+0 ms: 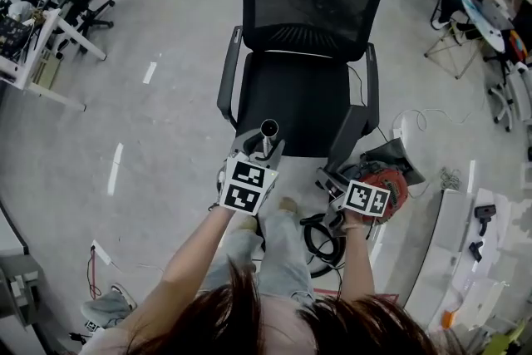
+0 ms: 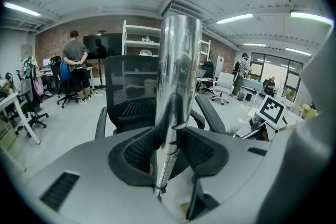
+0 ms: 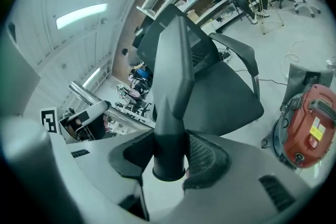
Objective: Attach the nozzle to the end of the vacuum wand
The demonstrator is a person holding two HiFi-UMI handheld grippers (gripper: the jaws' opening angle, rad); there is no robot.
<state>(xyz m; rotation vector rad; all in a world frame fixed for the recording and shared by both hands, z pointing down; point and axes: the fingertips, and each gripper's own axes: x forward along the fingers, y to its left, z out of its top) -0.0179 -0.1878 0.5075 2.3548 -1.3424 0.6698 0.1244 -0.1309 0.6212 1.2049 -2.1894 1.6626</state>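
My left tool (image 2: 169, 152) pinches the wand (image 2: 178, 76) upright, open end up | my right tool (image 3: 169, 157) pinches the nozzle (image 3: 173, 86) near its collar | wand lies left, apart, axes unaligned

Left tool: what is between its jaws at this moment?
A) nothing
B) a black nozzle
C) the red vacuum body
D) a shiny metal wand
D: the left gripper view shows the left tool shut on the shiny vacuum wand, and the black nozzle is in the right tool.
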